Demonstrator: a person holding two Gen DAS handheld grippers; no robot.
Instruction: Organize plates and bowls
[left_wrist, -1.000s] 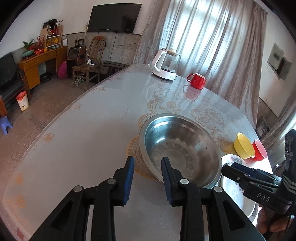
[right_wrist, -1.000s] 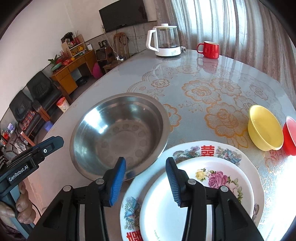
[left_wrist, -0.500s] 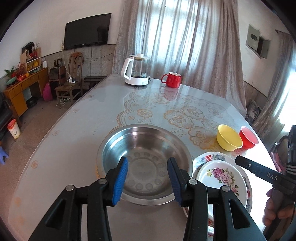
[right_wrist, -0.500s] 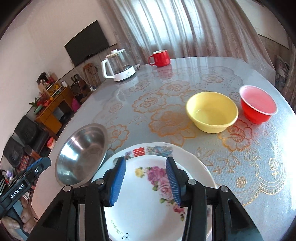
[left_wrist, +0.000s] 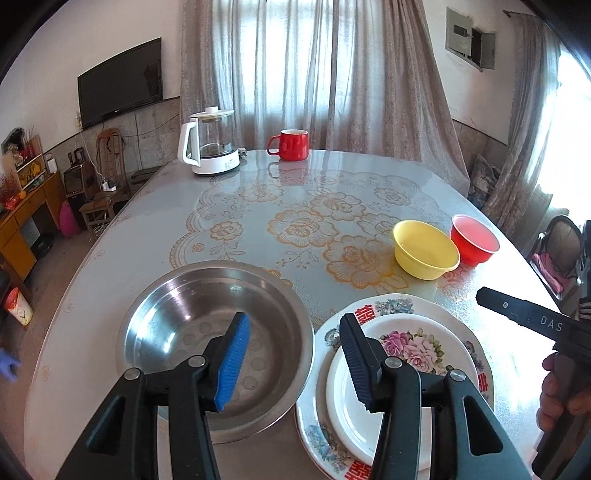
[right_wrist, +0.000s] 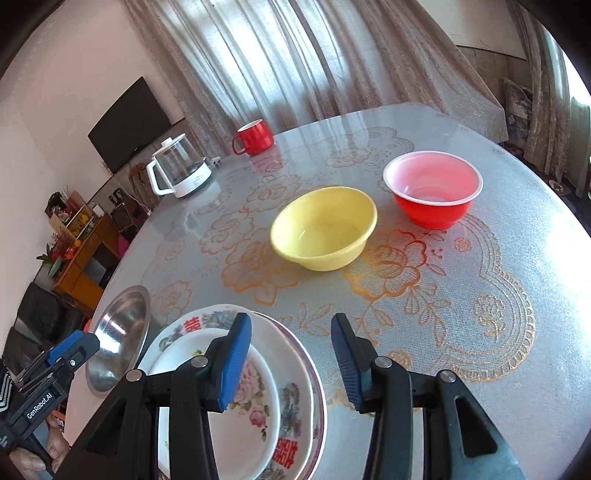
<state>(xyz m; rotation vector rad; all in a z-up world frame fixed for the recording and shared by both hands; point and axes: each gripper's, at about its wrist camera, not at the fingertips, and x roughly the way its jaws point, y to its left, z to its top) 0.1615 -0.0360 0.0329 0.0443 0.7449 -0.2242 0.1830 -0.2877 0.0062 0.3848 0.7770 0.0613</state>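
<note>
A steel bowl (left_wrist: 207, 339) sits at the near left of the table. Right of it, a small flowered plate (left_wrist: 410, 343) lies on a larger patterned plate (left_wrist: 388, 304). Behind the plates stand a yellow bowl (left_wrist: 424, 251) and a red bowl (left_wrist: 474, 240). My left gripper (left_wrist: 293, 321) hovers over the gap between steel bowl and plates; its jaws are opening, with nothing between them. My right gripper (right_wrist: 291, 320) hangs open and empty over the right rim of the patterned plate (right_wrist: 291, 354), pointing towards the yellow bowl (right_wrist: 325, 229) and red bowl (right_wrist: 432, 192).
A glass kettle (left_wrist: 210, 144) and a red mug (left_wrist: 291, 144) stand at the far side of the round table (left_wrist: 147, 236). Curtains hang behind it. A chair (left_wrist: 561, 243) stands at the right edge, and cabinets line the left wall.
Both views have swung to the right, from the steel bowl towards the plates and the two small bowls. The left jaws stand wider apart. The right jaws keep the same gap.
</note>
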